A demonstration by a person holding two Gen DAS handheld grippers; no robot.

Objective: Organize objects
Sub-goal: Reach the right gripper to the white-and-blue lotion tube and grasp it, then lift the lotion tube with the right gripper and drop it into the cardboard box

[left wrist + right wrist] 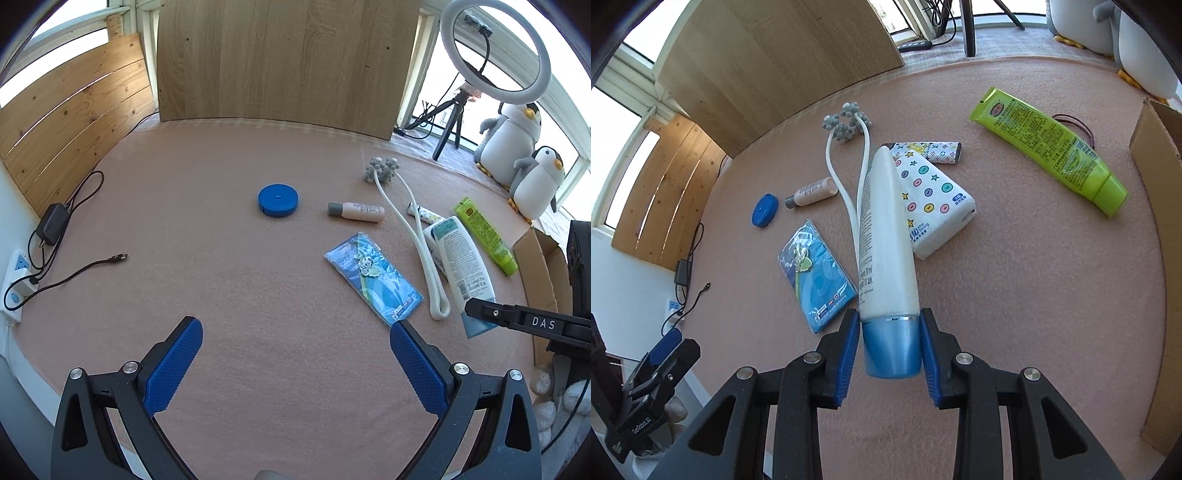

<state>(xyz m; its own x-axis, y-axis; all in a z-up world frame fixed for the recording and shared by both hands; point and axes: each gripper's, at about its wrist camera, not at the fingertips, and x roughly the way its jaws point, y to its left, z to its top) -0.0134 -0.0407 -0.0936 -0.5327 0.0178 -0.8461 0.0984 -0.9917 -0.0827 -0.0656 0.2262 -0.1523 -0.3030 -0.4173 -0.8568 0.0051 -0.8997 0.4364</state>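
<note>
The right gripper (889,345) has its jaws narrow around the blue cap of the white tube (886,236); the blue pads (849,354) sit at both sides of the cap, and they seem to touch it, though the contact is not fully clear. The tube lies on the pink mat (1015,288), its far end resting over the tissue pack (938,199) and beside the white massager (846,147). The left gripper (295,365) hangs over bare mat with jaws wide apart, holding nothing. The blue packet (373,277) lies just beyond its right finger.
</note>
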